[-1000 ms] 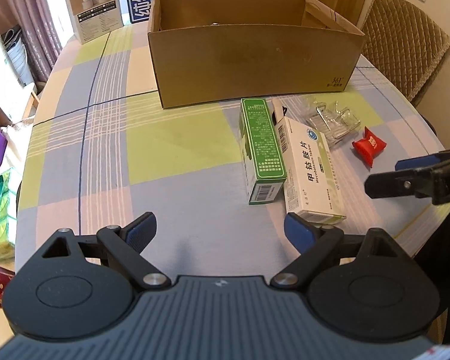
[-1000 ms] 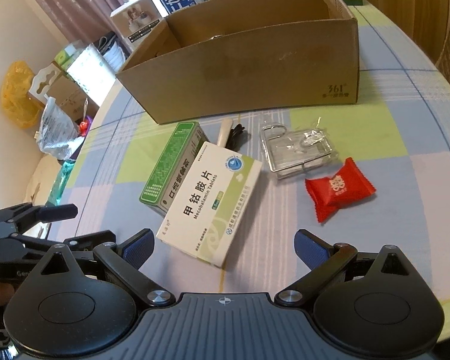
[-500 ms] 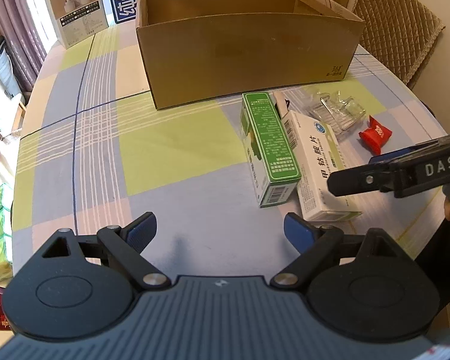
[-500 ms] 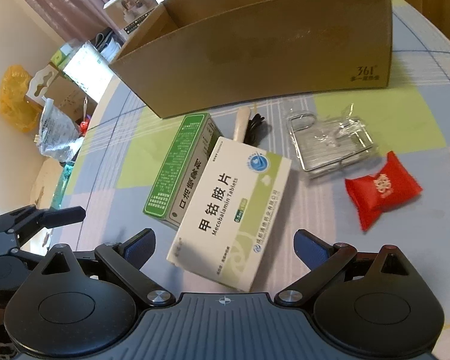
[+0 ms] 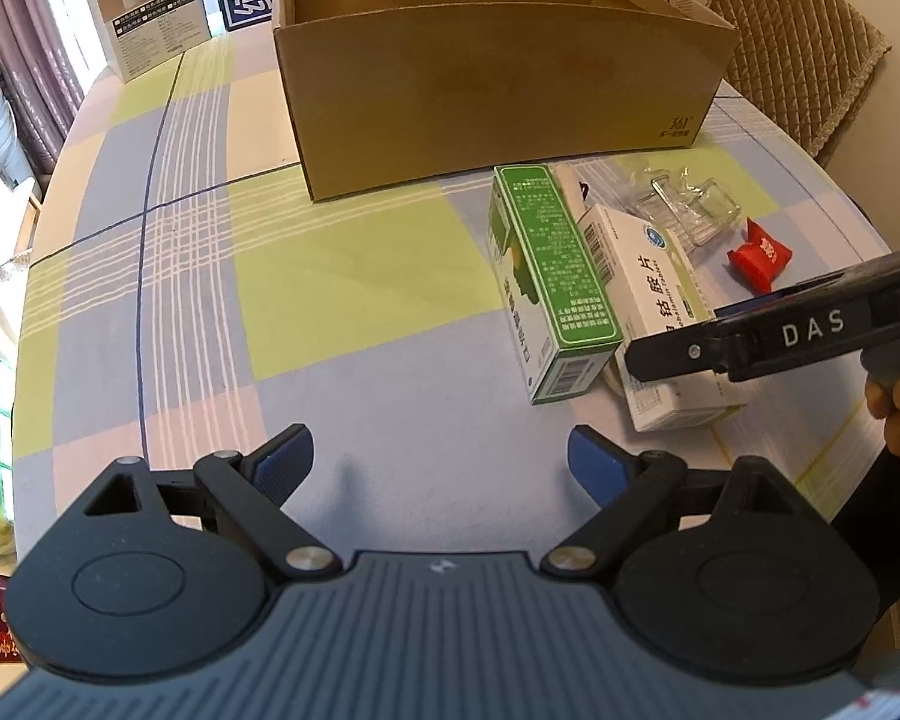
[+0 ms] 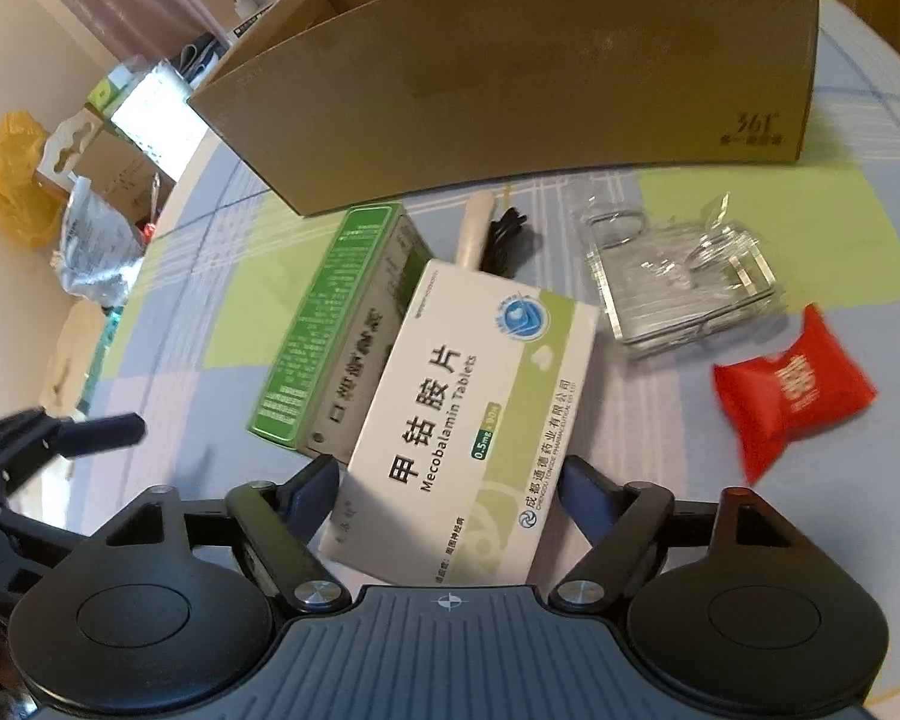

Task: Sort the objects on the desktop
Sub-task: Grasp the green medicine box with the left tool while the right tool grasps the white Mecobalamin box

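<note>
A white Mecobalamin tablet box (image 6: 468,414) lies on the checked tablecloth, leaning against a green box (image 6: 330,324). My right gripper (image 6: 447,480) is open, its blue pads on either side of the white box's near end. In the left wrist view the white box (image 5: 648,276) and green box (image 5: 552,276) lie right of centre, with the right gripper's black arm (image 5: 768,336) over the white box. My left gripper (image 5: 438,462) is open above bare cloth, empty. A red candy packet (image 6: 792,390), a clear plastic holder (image 6: 678,276) and a large open cardboard box (image 6: 540,84) lie beyond.
A white handle and a black cord (image 6: 498,234) stick out behind the white box. A quilted chair (image 5: 804,42) stands at the far right. Printed cartons (image 5: 150,12) stand behind the cardboard box. Bags and clutter (image 6: 90,228) lie off the table's left edge.
My right gripper has moved forward and down until its open fingers flank the white box's near end. The left gripper has drifted slightly closer to the boxes, still open.
</note>
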